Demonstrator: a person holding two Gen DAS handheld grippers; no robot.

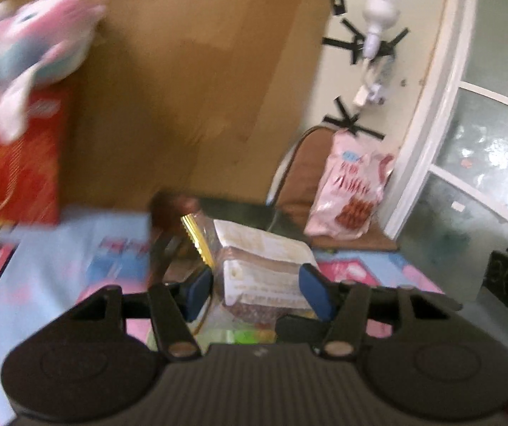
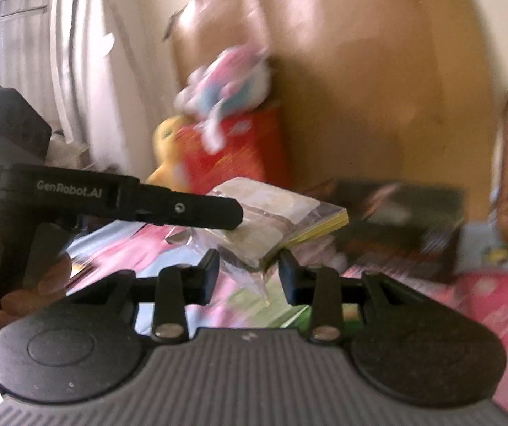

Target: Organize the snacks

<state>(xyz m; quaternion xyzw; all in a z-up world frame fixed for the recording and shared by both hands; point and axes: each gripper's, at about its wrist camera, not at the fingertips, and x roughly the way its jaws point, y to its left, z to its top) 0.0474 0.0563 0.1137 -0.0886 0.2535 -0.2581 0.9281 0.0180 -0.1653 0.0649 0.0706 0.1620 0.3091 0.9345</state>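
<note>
A clear-wrapped snack pack with a white label sits between the blue pads of my left gripper; the jaws stand wide on either side of it, and I cannot tell if they touch. In the right wrist view the same pack lies just ahead of my right gripper, which is open and empty. The left gripper's finger reaches over the pack from the left. A dark snack packet lies to the right. A dark brown packet stands behind the pack.
A red box with a pink plush toy on top stands at the left, against a large cardboard sheet. A pink snack bag rests on a chair at the right. A yellow plush sits behind. The table cover is pink and blue.
</note>
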